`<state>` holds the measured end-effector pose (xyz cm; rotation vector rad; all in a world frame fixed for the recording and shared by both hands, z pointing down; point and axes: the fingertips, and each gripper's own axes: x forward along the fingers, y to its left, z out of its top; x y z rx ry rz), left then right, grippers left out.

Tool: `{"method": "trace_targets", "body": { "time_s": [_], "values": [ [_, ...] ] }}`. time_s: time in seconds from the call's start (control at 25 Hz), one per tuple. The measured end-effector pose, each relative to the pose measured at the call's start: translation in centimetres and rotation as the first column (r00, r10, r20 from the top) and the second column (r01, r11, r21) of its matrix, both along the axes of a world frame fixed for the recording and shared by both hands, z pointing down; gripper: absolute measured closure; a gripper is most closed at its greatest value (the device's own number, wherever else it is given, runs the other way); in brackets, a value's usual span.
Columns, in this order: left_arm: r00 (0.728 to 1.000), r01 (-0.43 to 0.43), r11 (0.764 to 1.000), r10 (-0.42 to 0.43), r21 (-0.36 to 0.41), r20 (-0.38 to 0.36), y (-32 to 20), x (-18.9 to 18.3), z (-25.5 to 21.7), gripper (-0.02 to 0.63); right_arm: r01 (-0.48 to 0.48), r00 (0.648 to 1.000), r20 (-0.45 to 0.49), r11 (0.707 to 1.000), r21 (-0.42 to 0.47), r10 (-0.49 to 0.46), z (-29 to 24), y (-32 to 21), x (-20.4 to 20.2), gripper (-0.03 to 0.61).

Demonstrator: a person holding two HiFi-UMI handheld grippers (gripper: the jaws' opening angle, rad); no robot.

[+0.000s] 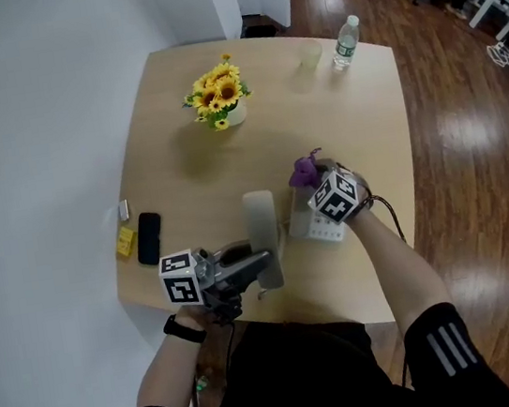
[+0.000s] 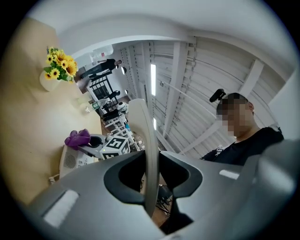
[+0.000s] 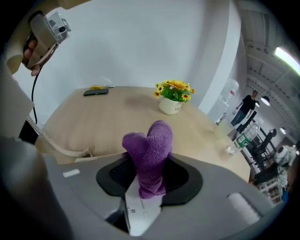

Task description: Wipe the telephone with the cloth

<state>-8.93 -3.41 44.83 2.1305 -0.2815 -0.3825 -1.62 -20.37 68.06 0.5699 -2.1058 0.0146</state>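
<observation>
Light wooden table, white wall beside.
Left gripper clamped tight on telephone handset, clear of base.
Right gripper pinches purple cloth near base.
Risk: wiping pressure twists handset out of edge grip; cord tugs base.
</observation>
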Motion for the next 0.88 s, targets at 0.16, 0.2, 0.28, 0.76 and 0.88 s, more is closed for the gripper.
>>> {"method": "trace_targets", "body": {
  "time_s": [0.16,0.2,0.28,0.76,0.88],
  "values": [
    [1.000,0.013,1.000,-0.013,-0.013,0.007,-0.7,-0.3,0.6,0.525,0.026,1.000,-0.003,1.000,-0.017,-0.026,0.1,2.7,-0.3,0.425],
    [1.000,0.014,1.000,-0.014,-0.013,0.010,-0.9,-0.4,0.7,0.525,0.030,1.000,-0.002,0.999,-0.017,-0.030,0.2,3.2,-0.2,0.425],
    [1.000,0.017,1.000,-0.016,-0.014,0.018,-1.4,-0.4,1.1,0.525,0.042,0.999,0.004,0.999,-0.013,-0.042,0.5,4.1,-0.2,0.425],
    [0.999,0.007,0.999,-0.004,-0.052,0.053,-2.7,0.0,3.0,0.525,0.223,0.974,-0.015,0.970,-0.093,-0.225,3.8,15.9,-2.2,0.425],
    [0.998,0.007,0.998,-0.003,-0.059,0.063,-2.9,0.2,3.1,0.525,0.224,0.974,0.011,0.966,-0.132,-0.225,3.5,17.7,-2.4,0.425]
  ]
}}
